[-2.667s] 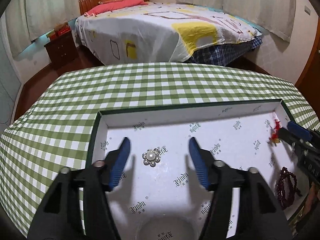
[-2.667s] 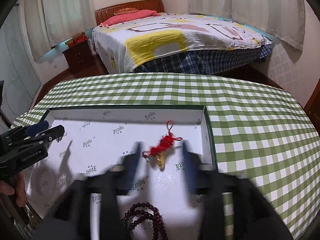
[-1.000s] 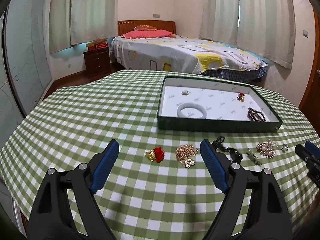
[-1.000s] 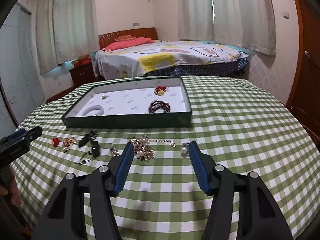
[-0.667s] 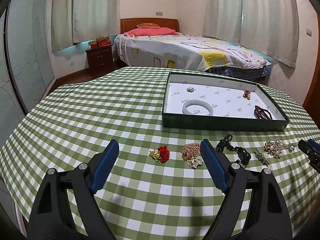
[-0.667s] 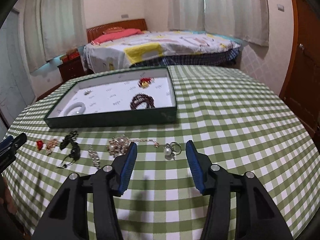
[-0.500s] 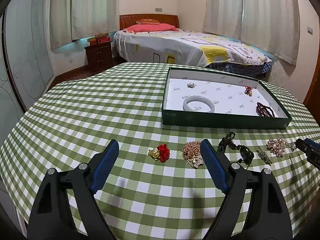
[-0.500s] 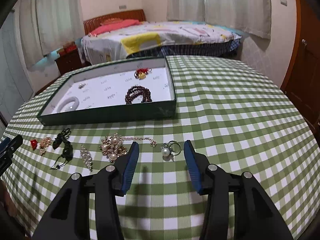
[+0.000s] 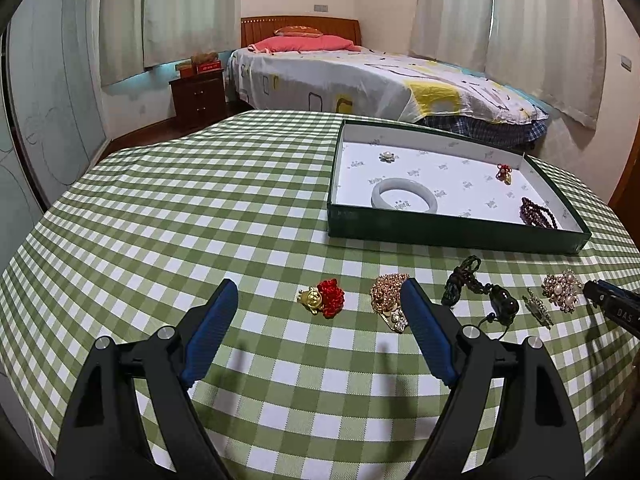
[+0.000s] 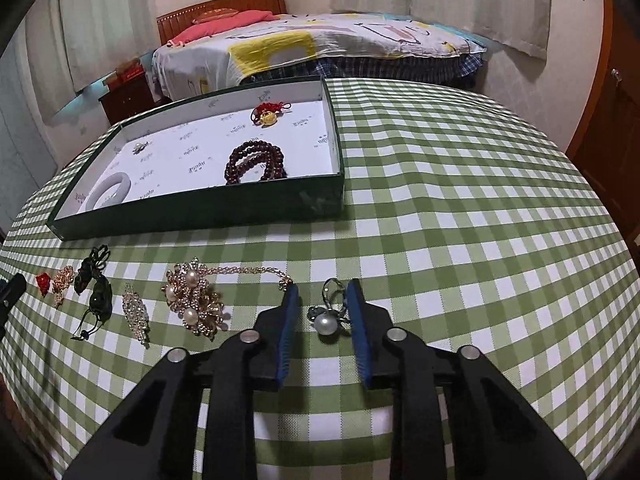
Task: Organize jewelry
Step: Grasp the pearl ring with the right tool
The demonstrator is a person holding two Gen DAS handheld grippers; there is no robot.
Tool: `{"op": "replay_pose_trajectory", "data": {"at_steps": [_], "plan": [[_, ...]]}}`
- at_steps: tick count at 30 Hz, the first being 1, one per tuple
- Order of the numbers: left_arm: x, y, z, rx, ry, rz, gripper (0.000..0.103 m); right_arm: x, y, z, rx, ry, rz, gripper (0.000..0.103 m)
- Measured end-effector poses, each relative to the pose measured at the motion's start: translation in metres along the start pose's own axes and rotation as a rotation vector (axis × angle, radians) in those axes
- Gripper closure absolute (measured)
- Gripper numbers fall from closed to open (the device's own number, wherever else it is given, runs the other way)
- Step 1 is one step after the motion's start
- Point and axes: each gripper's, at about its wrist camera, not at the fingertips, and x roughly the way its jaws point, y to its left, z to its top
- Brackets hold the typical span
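Right gripper (image 10: 322,308) straddles the pearl ring (image 10: 326,320) near the surface's front edge; jaws released, not yet touching it, pearl end toward the camera. Left gripper (image 9: 316,322) released, empty, red-gold charm (image 9: 322,303) just ahead. Only the left view shows the tray (image 9: 452,232) interior unobstructed.

Both my feeds are evenly and fairly brightly lit, warm in tone, with light coming from above. On the checked tablecloth (image 9: 224,216) I see soft, faint shadows under the left gripper (image 9: 318,330) fingers, and a dim one beneath the right gripper (image 10: 322,316). Focus is sharp on both views; I see no motion blur. Fisheye distortion bows the table edge and curtains (image 9: 544,32), and dark vignetting fills the corners. The white tray (image 10: 200,210) floor looks bright without harsh glare.
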Motion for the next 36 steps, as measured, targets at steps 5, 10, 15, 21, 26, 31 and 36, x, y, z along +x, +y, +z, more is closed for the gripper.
{"op": "replay_pose_trajectory", "data": {"at_steps": [5, 10, 15, 21, 26, 31, 36], "plan": [[0.002, 0.001, 0.000, -0.005, 0.011, -0.005, 0.022, -0.004, -0.003, -0.002, 0.015, -0.010, 0.013, 0.082], [0.004, 0.000, -0.001, -0.014, 0.032, -0.013, 0.022, -0.013, -0.003, -0.007, 0.017, -0.035, 0.028, 0.082], [0.011, -0.002, 0.001, -0.012, 0.058, -0.020, 0.022, -0.026, 0.005, -0.018, -0.004, -0.053, 0.060, 0.082], [0.023, -0.002, 0.003, -0.007, 0.100, -0.016, 0.029, -0.034, 0.020, -0.024, -0.046, -0.067, 0.091, 0.082], [0.032, 0.003, 0.003, -0.029, 0.145, -0.015, 0.042, -0.035, 0.024, -0.024, -0.050, -0.073, 0.116, 0.082], [0.039, 0.008, 0.003, -0.050, 0.178, -0.020, 0.047, -0.035, 0.024, -0.023, -0.045, -0.075, 0.122, 0.082], [0.040, 0.005, 0.005, -0.021, 0.176, -0.020, 0.064, -0.035, 0.025, -0.023, -0.047, -0.073, 0.122, 0.082]]}}
